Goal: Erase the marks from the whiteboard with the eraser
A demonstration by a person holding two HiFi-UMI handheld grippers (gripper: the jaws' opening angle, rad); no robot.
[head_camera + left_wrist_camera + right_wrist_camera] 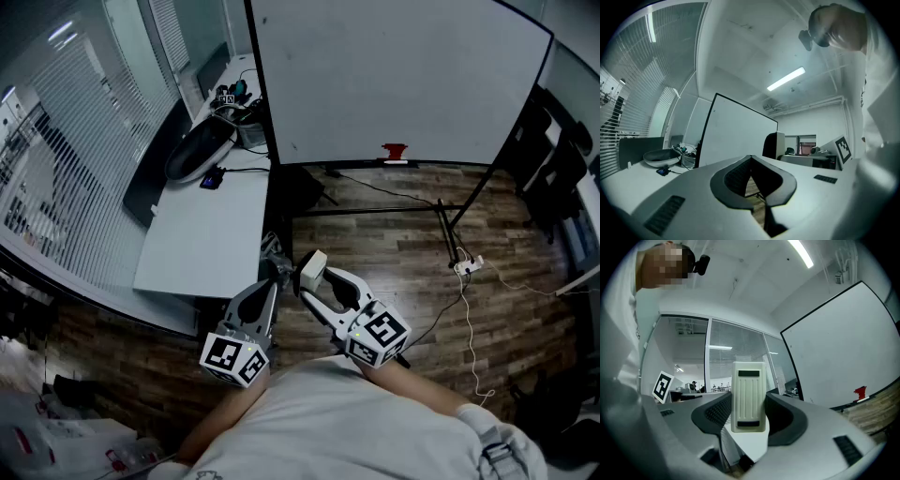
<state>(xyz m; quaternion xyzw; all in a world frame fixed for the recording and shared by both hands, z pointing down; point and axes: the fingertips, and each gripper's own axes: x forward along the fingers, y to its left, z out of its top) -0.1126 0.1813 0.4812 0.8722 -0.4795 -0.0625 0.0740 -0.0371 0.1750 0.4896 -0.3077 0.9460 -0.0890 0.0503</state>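
We hold the cream ribbed plastic eraser (pixel 749 391) clamped upright between the fingers of the right gripper (pixel 315 279), low and close to our body, well apart from the large white whiteboard (pixel 394 75) that stands across the wooden floor (pixel 394 253). The left gripper (pixel 751 158) hangs just beside it with its fingers together at the tips and nothing between them. From here the board looks almost clean; we can make out only faint specks near its lower left, so the step in hand, as we judge it, is to carry the eraser to the board and find what remains. To do it well we should turn the eraser's flat wiping face square to the surface, press evenly, and stroke in overlapping passes. We should keep clear of the small red object (pixel 395 151) on the bottom ledge and of the white bench (pixel 211 234) at the left.
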